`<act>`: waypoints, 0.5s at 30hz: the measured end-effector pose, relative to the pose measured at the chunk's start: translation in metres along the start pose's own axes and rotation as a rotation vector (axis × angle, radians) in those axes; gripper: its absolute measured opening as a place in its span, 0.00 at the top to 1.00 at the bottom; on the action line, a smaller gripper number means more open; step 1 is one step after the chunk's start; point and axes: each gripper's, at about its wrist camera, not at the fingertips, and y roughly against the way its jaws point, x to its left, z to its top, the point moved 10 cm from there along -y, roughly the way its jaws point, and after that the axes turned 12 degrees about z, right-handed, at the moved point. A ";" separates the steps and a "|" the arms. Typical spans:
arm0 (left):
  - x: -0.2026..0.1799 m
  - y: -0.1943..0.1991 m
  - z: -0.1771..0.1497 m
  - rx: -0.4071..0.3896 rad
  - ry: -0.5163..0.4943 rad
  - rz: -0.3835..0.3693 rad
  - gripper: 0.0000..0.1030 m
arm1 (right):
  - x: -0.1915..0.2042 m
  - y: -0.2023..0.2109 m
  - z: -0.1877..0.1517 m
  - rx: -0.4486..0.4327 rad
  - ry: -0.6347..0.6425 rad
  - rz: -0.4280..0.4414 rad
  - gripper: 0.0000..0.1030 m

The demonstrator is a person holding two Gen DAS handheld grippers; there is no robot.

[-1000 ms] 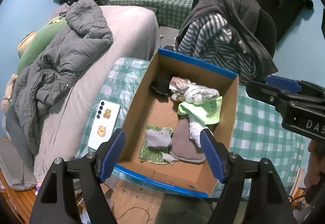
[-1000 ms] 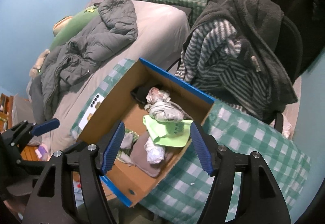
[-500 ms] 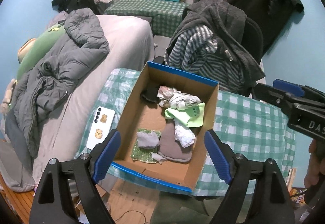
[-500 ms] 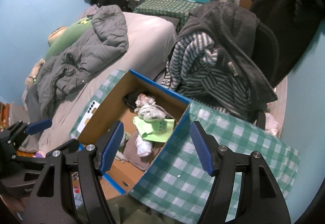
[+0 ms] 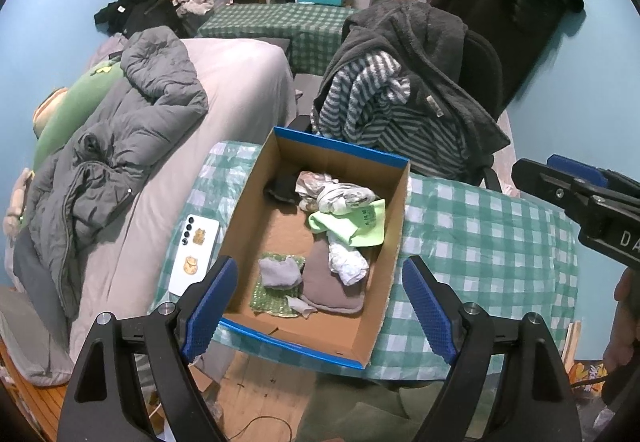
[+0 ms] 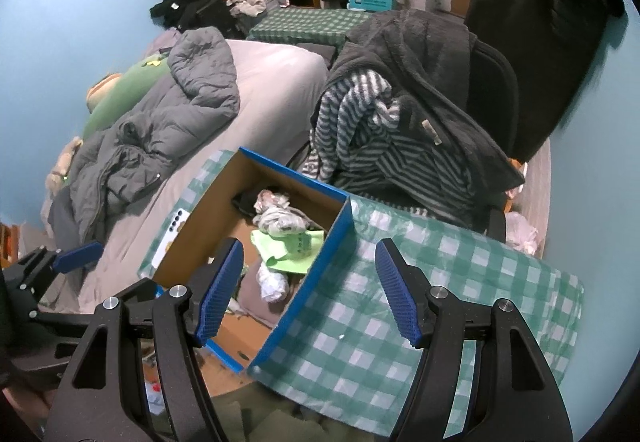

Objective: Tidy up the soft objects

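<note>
The soft things, a lime-green cloth [image 5: 352,224], a white bundle [image 5: 347,265] and grey pieces, already lie in the cardboard box [image 5: 394,242] on the checked table [image 5: 488,238], so this looks like the pause between drops; next comes finding another soft item. The left tongs [image 5: 320,306] gape fully, having just widened, over the box's six o'clock edge, holding nothing. The right tongs [image 6: 308,288] stand moderately open and empty above the box's wall, the table at their three o'clock.

"da" on right gripper [image 5: 576,197].
</note>
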 end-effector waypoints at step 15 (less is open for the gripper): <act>-0.011 0.006 0.002 -0.008 -0.016 -0.009 0.17 | -0.004 0.007 -0.002 -0.006 -0.008 0.001 0.34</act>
